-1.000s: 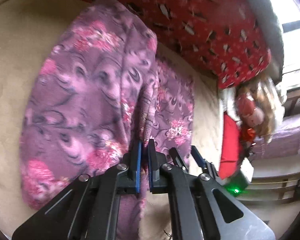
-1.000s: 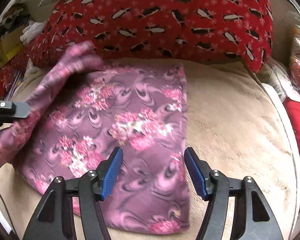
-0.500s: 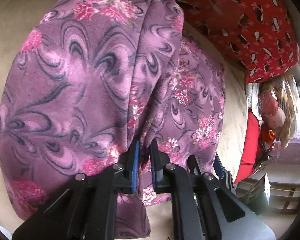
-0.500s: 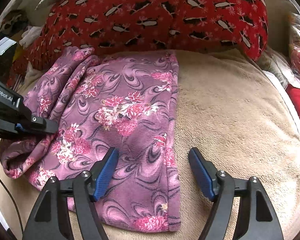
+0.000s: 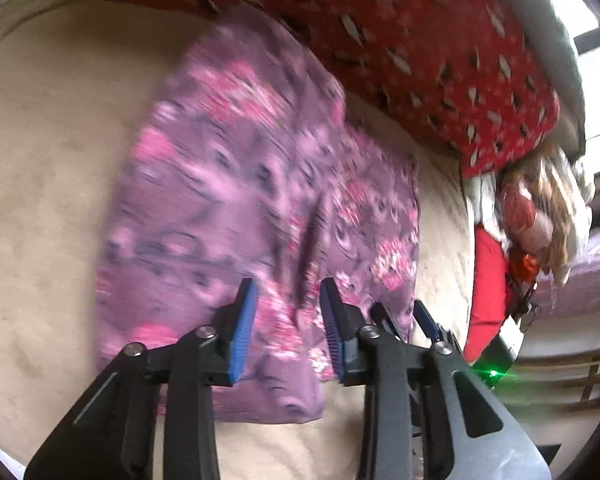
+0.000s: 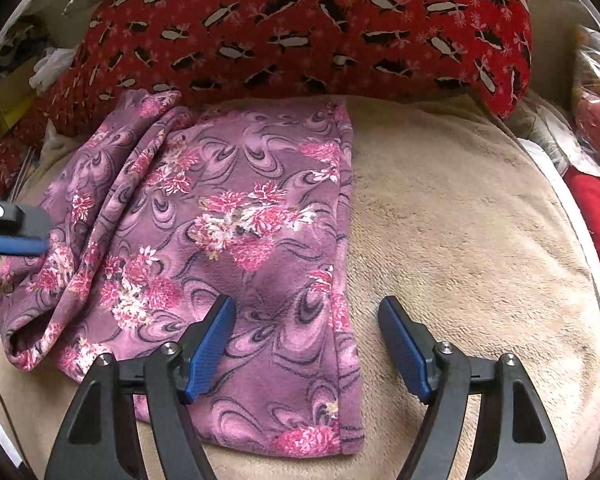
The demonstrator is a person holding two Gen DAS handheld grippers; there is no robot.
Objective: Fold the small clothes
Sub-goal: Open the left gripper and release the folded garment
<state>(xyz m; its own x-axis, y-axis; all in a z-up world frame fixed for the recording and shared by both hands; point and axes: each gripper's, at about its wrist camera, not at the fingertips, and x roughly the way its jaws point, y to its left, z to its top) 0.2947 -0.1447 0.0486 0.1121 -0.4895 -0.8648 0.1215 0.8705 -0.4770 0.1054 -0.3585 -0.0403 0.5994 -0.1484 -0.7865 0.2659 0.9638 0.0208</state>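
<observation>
A purple garment with pink flowers (image 6: 240,240) lies on the beige blanket (image 6: 460,220), its left part doubled over in loose ridges. In the left wrist view the garment (image 5: 220,200) is blurred. My left gripper (image 5: 287,286) hovers over its near edge with the jaws opening; the cloth lies below them and the pads do not press it. A left gripper's finger (image 6: 16,236) shows at the garment's left side. My right gripper (image 6: 306,306) stands open above the garment's near right edge, holding nothing, and the right gripper (image 5: 404,316) appears beside the left one.
A red pillow with black and white shapes (image 6: 300,20) runs along the far side of the blanket. To the right lie a red cushion (image 5: 488,292) and a doll in plastic wrap (image 5: 540,208). Clutter sits at the far left (image 6: 16,80).
The left gripper, shut on a fold of the garment before, has opened and let it go. It has pulled back, and the fold now lies on the lower layer. The right gripper has kept still.
</observation>
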